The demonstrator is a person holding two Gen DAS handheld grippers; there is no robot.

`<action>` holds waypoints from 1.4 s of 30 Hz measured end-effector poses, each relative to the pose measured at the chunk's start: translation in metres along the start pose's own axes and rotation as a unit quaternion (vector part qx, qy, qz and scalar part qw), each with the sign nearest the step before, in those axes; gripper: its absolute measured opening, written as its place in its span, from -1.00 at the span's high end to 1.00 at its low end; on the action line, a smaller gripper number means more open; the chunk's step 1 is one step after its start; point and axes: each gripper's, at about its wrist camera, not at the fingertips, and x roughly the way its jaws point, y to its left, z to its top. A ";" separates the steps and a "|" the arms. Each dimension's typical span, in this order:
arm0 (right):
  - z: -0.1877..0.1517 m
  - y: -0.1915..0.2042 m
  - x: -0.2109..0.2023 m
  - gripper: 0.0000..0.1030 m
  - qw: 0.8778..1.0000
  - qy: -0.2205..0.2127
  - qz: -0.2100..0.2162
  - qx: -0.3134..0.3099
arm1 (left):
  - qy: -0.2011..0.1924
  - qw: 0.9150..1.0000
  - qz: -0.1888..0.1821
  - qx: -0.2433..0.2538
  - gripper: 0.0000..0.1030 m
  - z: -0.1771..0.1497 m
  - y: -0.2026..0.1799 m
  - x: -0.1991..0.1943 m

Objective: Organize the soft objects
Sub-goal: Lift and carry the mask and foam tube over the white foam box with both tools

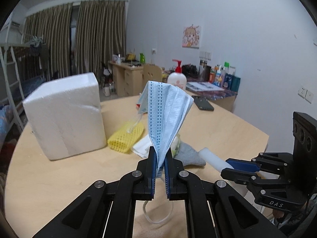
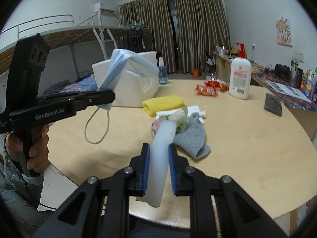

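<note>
Face mask (image 1: pixel 166 117), pale blue and pleated, stands up from the left gripper (image 1: pixel 160 158), whose blue-padded jaws are pressed together on its lower edge. One ear loop dangles below the jaws. The mask hangs in the air above a round wooden table (image 1: pixel 227 130), not touching it.

The right gripper (image 2: pixel 159 152) is clamped on a white foam tube (image 2: pixel 161 148), which bends slightly and sticks out past both ends of the jaws.

On the table just beyond lie the other soft things: a grey sock (image 2: pixel 195 138), a yellow foam net (image 2: pixel 163 104), and a floral cloth bundle (image 2: pixel 178 119) touching the sock. A large white foam block (image 1: pixel 65 115) stands beside the yellow net.

Both held items look very light and limp. The mask will flop and fold, so a pinch on its stitched edge seems the safest hold. The tube looks springy and likely to squash, so a grip near its middle should keep it balanced.

The right wrist view shows the left gripper from the side, the hand (image 2: pixel 33 146) holding it, and the full ear loop. It also shows red snack packets (image 2: pixel 207 90) and a lotion bottle (image 2: pixel 239 77). The left wrist view shows the mask's pleats close up; there the right gripper's jaws are seen only side-on, probably closed on the tube.
</note>
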 end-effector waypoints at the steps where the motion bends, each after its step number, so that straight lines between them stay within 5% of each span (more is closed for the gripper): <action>1: 0.001 0.000 -0.002 0.57 1.000 -0.005 0.001 0.002 | -0.005 1.000 0.002 0.001 0.85 0.001 -0.001 -0.004; 22: 0.036 0.026 -0.043 0.57 0.994 -0.102 0.027 -0.027 | -0.096 0.991 0.096 0.002 0.85 0.010 -0.014 -0.098; 42: 0.095 0.056 -0.008 0.57 0.986 -0.126 0.082 -0.068 | -0.125 0.974 0.188 -0.023 0.85 0.032 0.023 -0.125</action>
